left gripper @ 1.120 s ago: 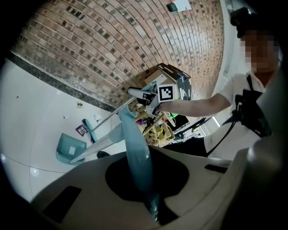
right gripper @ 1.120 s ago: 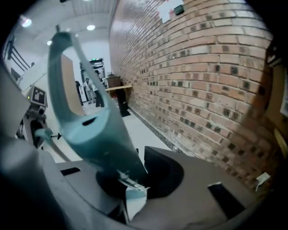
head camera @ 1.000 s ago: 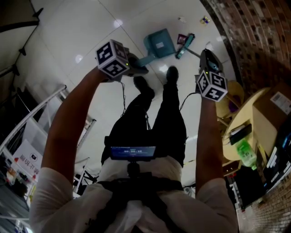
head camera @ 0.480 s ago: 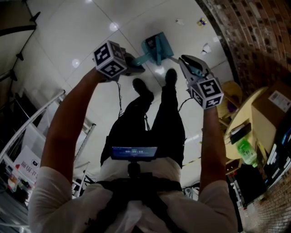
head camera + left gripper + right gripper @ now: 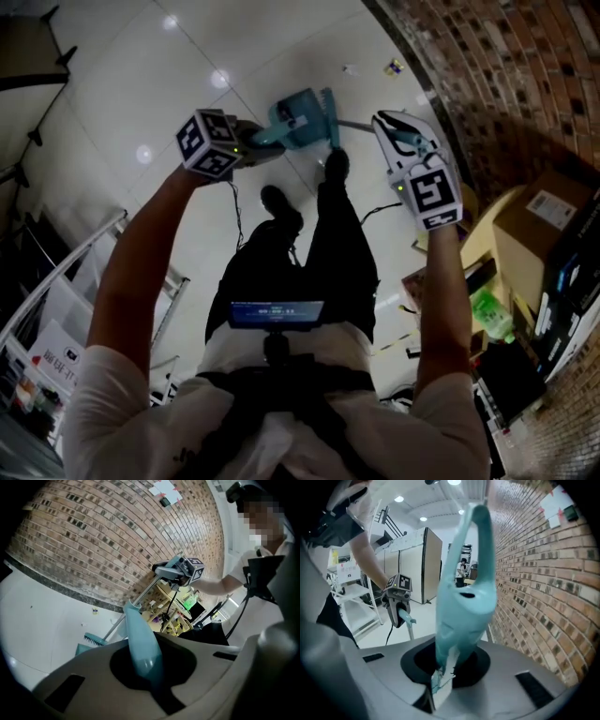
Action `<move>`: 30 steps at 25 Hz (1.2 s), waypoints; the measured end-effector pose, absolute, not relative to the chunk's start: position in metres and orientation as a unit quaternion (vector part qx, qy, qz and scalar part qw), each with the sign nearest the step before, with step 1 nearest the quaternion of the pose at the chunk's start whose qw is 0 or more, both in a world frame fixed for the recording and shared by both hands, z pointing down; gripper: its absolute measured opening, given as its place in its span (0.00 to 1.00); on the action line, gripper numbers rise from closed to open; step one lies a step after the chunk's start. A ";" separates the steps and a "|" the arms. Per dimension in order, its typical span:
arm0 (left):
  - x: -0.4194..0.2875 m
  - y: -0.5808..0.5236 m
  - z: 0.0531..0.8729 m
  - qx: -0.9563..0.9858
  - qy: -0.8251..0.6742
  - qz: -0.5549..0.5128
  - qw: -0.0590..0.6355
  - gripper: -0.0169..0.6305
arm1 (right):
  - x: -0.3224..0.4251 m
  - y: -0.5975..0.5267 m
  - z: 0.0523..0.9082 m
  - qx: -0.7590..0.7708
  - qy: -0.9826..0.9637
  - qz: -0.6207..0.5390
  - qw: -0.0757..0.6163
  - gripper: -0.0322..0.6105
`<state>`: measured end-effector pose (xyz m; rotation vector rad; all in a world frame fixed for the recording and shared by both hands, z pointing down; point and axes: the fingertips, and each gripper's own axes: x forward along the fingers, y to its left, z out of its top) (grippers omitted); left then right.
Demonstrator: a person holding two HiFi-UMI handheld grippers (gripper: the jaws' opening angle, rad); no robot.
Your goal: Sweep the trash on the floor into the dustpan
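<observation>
My left gripper [image 5: 262, 142] is shut on the teal handle [image 5: 140, 641] of the dustpan [image 5: 298, 114], which hangs just above the white floor. The right gripper [image 5: 392, 124] is shut on the teal grip [image 5: 465, 597] of the broom. Its metal shaft [image 5: 136, 605] slants down to the bristle head [image 5: 93, 641] beside the pan. The left gripper view shows the right gripper [image 5: 180, 569] in front of the brick wall. Two small scraps of trash [image 5: 394, 67] lie on the floor near the wall's foot, beyond the pan.
A brick wall [image 5: 506, 84] curves along the right. A round yellow table [image 5: 487, 253] with a cardboard box [image 5: 544, 211] and a green bottle stands at the right. A white rack [image 5: 66, 281] is at the left. My shoes [image 5: 281, 202] are below the dustpan.
The right gripper has risen and rolled, lifting the broom off the floor and bringing its head next to the dustpan. The left gripper and dustpan shifted toward the wall.
</observation>
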<state>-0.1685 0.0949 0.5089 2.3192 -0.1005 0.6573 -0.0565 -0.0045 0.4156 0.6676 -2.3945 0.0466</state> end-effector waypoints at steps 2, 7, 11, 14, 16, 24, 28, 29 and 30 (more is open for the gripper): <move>-0.165 0.081 0.501 0.901 -0.050 0.249 0.352 0.03 | -0.045 -0.024 0.417 0.260 -0.905 0.010 0.337 0.11; -0.157 0.040 0.491 0.895 -0.071 0.257 0.356 0.03 | -0.016 -0.083 0.438 0.253 -0.893 -0.006 0.373 0.11; -0.148 0.006 0.487 0.887 -0.076 0.264 0.372 0.03 | 0.004 -0.139 0.449 0.244 -0.888 -0.010 0.390 0.11; -0.138 -0.022 0.493 0.881 -0.078 0.282 0.372 0.03 | 0.019 -0.177 0.460 0.240 -0.889 -0.004 0.390 0.11; -0.129 -0.043 0.493 0.881 -0.079 0.284 0.370 0.03 | 0.028 -0.197 0.472 0.238 -0.889 0.000 0.391 0.11; -0.125 -0.077 0.507 0.872 -0.032 0.334 0.358 0.03 | 0.037 -0.197 0.524 0.266 -0.873 0.033 0.407 0.12; -0.142 -0.070 0.528 0.855 0.002 0.370 0.365 0.03 | 0.031 -0.187 0.529 0.326 -0.858 0.071 0.391 0.11; -0.145 -0.069 0.530 0.852 0.006 0.369 0.370 0.03 | 0.031 -0.186 0.530 0.346 -0.854 0.086 0.380 0.11; -0.149 -0.068 0.532 0.851 0.012 0.369 0.374 0.03 | 0.033 -0.186 0.531 0.367 -0.849 0.102 0.366 0.11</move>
